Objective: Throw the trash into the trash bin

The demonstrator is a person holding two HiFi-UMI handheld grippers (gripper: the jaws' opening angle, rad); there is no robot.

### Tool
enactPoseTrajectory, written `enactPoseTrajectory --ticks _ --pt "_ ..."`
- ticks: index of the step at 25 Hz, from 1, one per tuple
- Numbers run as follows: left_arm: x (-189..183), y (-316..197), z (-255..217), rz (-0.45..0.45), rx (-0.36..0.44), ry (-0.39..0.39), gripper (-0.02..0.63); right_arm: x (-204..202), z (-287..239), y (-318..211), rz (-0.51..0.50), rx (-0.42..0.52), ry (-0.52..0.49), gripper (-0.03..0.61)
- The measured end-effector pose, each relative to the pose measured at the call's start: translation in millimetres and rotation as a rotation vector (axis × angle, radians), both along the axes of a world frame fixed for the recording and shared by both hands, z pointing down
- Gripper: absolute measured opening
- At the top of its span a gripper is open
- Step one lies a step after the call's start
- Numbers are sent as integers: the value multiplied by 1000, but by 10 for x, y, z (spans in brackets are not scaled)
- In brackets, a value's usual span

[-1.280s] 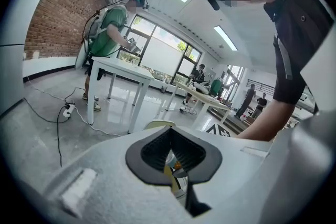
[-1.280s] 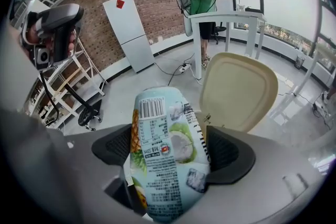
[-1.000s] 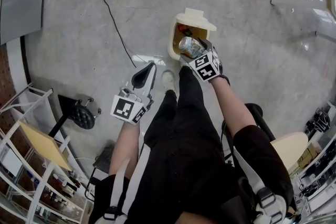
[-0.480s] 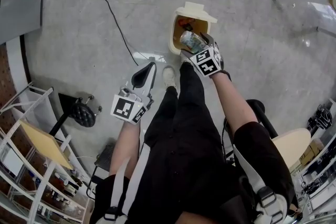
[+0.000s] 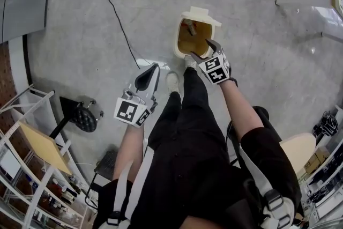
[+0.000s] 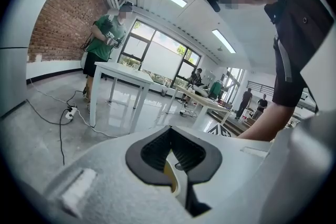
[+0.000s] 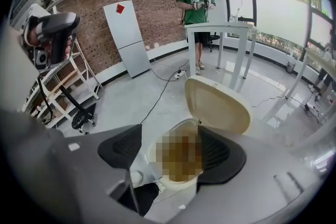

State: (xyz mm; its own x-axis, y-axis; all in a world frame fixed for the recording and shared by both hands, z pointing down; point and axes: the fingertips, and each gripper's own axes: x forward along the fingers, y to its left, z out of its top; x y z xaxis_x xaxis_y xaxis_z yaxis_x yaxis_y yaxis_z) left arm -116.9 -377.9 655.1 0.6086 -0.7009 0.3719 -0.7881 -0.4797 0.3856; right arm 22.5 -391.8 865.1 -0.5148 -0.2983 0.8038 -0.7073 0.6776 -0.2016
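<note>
- Floor [image 5: 257, 35]: grey concrete with a black cable [image 5: 115, 13] running across it. No loose trash shows around the bin in the head view.
- Trash bin [image 5: 180, 46]: cream, standing on the floor just ahead of the person's shoes. The head view looks into it and shows brown contents and a small item at the far edge, too small to name. In the right gripper view the inside is masked, so only the rim [image 7: 153, 150] can be checked there.
- Lid [image 5: 201, 14]: raised. The head view shows it only as a pale flap beyond the opening, while the right gripper view shows its inner face [image 7: 218, 105] standing upright behind the mouth.
- Right gripper [image 5: 206, 50]: poised over the near rim and pointing down into the bin. Its jaws are apart and have just been closing. Nothing is between them [image 7: 170, 157]; only the bin mouth shows through the gap.
- Left gripper [image 5: 151, 72]: held off to the left, well apart from the bin. Its own view shows the pads together [image 6: 173, 157] with nothing gripped. That view faces out into the room and takes in no bin.
- Trash: in neither gripper and not on the floor nearby. By judgement it is already in the bin, though no view identifies it there.
- Status: the drop looks done. What appears left is drawing the right gripper away and letting the lid fall.
</note>
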Motion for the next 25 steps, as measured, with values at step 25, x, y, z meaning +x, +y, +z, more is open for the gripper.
enactPoseTrajectory --ticks 25 --pt "-597 319 -1563 -77 364 152 0 -153 -2795 1 213 536 -226 89"
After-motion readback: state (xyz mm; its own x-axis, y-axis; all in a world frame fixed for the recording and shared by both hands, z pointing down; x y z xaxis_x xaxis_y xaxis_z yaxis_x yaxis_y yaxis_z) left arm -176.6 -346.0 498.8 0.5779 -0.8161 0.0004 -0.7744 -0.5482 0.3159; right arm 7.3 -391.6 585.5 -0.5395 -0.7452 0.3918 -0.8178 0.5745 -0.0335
